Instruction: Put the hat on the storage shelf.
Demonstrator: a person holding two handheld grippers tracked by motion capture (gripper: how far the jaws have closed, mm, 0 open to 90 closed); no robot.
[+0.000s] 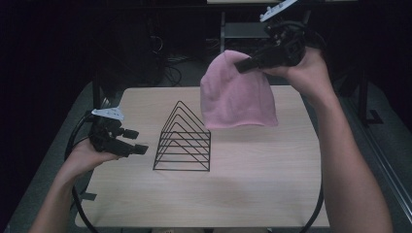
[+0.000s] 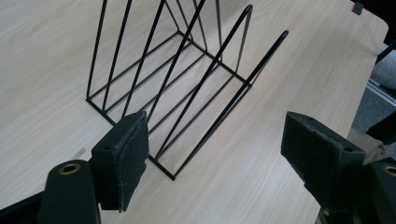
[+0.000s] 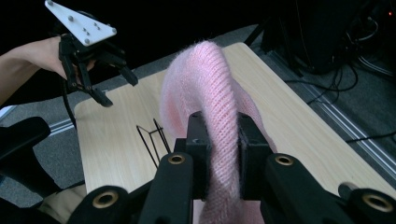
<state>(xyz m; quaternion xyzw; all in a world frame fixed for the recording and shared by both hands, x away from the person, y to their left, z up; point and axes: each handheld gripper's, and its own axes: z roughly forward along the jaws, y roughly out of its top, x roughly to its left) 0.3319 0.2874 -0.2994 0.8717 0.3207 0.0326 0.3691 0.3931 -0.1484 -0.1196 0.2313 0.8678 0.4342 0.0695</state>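
The table [image 1: 272,194] in front of you is a pale wood-grain laminate slab with rounded corners, matte and smooth, and everything below is placed against the rack standing on it. That wire rack [image 1: 183,140] sits left of the table's middle: thin black rod bent into a row of upright triangular dividers on a rectangular base frame, peaks rounded, the gaps between dividers open. Your pink knit hat [image 1: 238,92] hangs in the air above and to the right of the rack, clear of the tabletop and not touching the rack; it is a soft, fuzzy, ribbed beanie with a domed crown and its straight hem lowest. Your right gripper [image 1: 245,64] is clamped on the hat's crown from the right, well above the rack; in the right gripper view the black jaws pinch a fold of the knit [image 3: 223,140] between them, and the ribbing runs diagonally through the grip. Your left gripper [image 1: 135,141] hovers just left of the rack's near end, low over the table, jaws apart and holding nothing; the left gripper view shows its felt-like dark pads [image 2: 131,151] spread wide with the rack's front corner [image 2: 173,177] between them, not touching.
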